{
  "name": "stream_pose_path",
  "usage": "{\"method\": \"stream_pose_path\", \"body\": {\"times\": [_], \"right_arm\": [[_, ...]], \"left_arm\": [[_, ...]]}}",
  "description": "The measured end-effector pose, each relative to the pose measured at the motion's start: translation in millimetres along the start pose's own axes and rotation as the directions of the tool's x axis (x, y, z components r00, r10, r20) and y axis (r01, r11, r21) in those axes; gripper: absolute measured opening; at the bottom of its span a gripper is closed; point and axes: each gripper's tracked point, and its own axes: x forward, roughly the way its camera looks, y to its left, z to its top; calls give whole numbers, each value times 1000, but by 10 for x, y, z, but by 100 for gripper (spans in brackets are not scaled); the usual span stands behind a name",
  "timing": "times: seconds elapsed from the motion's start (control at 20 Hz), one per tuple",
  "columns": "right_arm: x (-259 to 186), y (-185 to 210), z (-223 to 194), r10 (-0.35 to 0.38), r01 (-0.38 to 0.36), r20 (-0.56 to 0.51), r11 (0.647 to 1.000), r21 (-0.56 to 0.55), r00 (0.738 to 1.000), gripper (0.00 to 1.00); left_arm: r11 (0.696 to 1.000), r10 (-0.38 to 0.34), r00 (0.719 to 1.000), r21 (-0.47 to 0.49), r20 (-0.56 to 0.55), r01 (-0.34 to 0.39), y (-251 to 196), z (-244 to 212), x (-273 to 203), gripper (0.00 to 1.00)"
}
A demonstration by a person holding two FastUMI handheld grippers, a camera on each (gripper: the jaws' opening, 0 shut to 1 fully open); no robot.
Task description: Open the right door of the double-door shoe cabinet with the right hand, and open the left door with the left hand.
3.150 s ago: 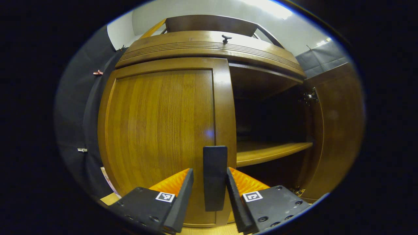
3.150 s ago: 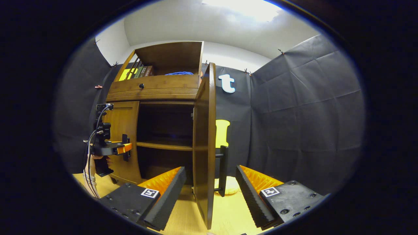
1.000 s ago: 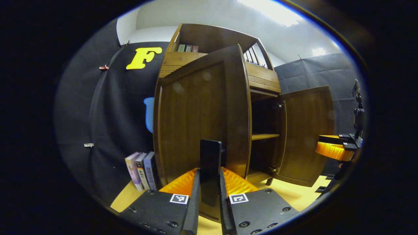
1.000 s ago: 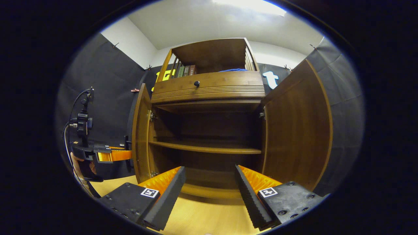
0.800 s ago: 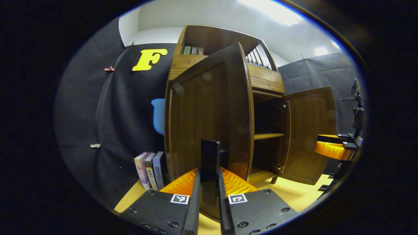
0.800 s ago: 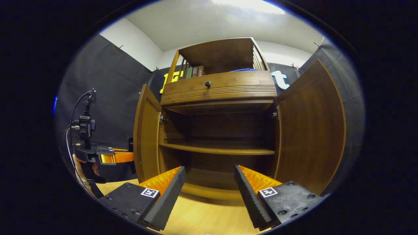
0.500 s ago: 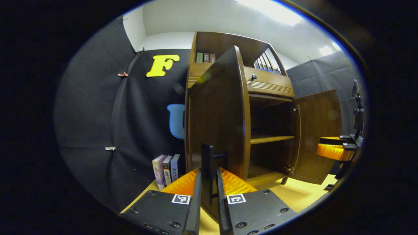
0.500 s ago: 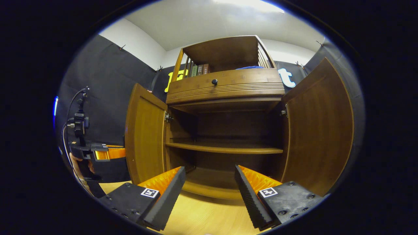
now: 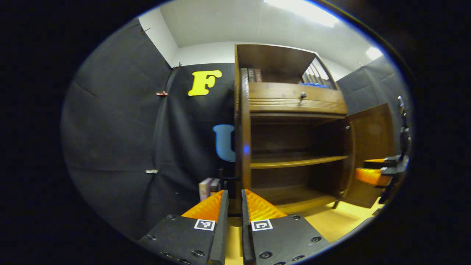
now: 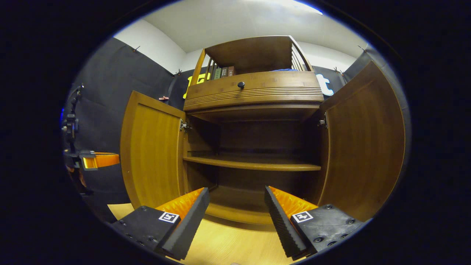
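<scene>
Shoe-cabinet doors stand wide: nearest, my right claw (image 10: 235,221) gapes empty; my left claw (image 9: 232,221) is nearly closed, whether gripping the handle I cannot tell. Beyond, brown wooden left door (image 10: 152,154) and right door (image 10: 364,147) flank bare shelves (image 10: 254,163). Both openings look done.

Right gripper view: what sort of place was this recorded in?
Likely a staged recording booth, not a real home: black cloth walls clipped up around a lone wooden shoe cabinet on a bare wood-look floor.

Right gripper view squarely facing shoe cabinet (image 10: 254,147), left gripper view edge-on to left door (image 9: 239,140)
</scene>
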Motion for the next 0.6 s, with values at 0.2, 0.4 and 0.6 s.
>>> {"method": "stream_pose_path", "body": {"times": [0.2, 0.4, 0.6], "right_arm": [[111, -211, 7, -119, 119, 7, 993, -13, 993, 95], [104, -318, 30, -191, 191, 16, 981, -22, 982, 99], [80, -344, 62, -204, 205, 18, 979, -15, 979, 98]], "left_arm": [[989, -149, 989, 9, 0, 149, -605, 39, 201, 22], [972, -234, 972, 29, -19, 234, -1085, -63, 615, 47], [963, -268, 963, -23, -41, 267, -1304, -173, 944, 92]]}}
